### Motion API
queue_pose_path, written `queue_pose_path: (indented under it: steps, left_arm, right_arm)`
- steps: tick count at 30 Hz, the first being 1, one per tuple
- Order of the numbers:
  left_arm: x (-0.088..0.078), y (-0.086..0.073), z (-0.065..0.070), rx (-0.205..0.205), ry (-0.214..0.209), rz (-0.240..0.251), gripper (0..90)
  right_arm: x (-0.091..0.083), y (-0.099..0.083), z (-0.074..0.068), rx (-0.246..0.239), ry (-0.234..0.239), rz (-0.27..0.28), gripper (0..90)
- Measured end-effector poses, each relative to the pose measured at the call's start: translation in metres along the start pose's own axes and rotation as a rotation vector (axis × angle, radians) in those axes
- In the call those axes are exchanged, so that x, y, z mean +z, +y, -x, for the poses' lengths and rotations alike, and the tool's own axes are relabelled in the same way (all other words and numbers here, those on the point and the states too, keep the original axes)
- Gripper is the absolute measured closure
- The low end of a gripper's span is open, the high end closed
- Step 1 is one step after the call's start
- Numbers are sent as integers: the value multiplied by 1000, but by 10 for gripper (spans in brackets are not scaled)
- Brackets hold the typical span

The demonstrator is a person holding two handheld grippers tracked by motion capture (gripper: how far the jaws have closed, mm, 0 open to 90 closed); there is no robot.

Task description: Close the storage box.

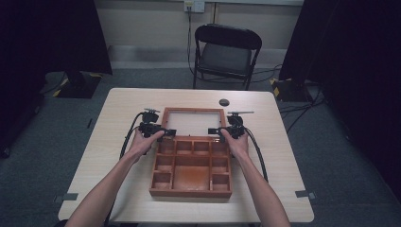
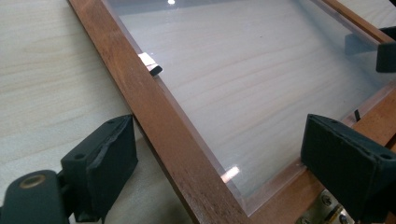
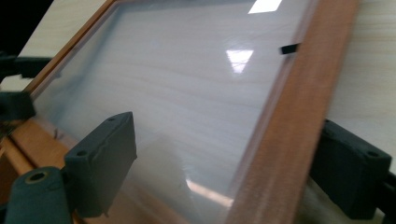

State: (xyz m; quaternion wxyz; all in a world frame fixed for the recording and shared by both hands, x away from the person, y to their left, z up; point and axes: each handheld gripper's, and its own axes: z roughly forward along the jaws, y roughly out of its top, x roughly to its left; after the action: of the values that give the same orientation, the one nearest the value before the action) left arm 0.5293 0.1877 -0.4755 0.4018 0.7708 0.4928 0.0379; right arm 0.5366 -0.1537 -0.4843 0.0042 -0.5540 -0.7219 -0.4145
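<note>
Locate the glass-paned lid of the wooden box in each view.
High view: glass-paned lid lies open flat, centre, beyond the compartments.
Left gripper view: lid spans the picture, its side rail between the jaws.
Right gripper view: lid likewise, opposite rail between the jaws.
Shared landmark: the clear pane.

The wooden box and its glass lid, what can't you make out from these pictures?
- High view: contents of the wooden box compartments, too small and dim.
- High view: small dark disc, too small to identify.
- Left gripper view: hinge, cut off by the bottom edge.
- Right gripper view: lid frame near end, blurred.
</note>
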Motion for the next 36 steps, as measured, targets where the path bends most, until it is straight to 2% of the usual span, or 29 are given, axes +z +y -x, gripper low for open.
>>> queue_pose_path:
  steps: [4, 10, 16, 23, 26, 28, 30, 31, 32, 36]
  left_arm:
    - [0, 0, -1, -3, -7, -2, 101]
    - [0, 1, 0, 8, 3, -3, 102]
    - [1, 0, -1, -12, -9, -1, 97]
    - [1, 2, 0, -10, 2, -2, 105]
    - [-2, 4, 0, 2, 15, 6, 147]
    - [-4, 4, 0, 8, 21, 19, 162]
    - [-5, 4, -3, -23, -29, 19, 196]
    - [-5, 4, -4, -27, -57, 20, 221]
    - [-5, 4, -3, -25, -59, 30, 222]
    - [-8, 8, 2, 9, -28, 32, 224]
  right_arm:
    - [-1, 1, -2, -3, -9, -9, 133]
    - [-2, -1, -1, -14, -6, 11, 137]
    - [-3, 0, -3, -16, -16, 10, 137]
    - [-4, 0, -4, -27, -21, 14, 138]
    - [-5, 1, -6, -41, -30, 22, 148]
    - [-8, 2, -5, -46, -32, 38, 184]
    - [-10, 3, -6, -47, -37, 52, 220]
    - [-14, 5, -7, -55, -44, 80, 268]
    - [-16, 6, -8, -63, -48, 89, 283]
    - [-21, 8, -10, -74, -50, 96, 312]
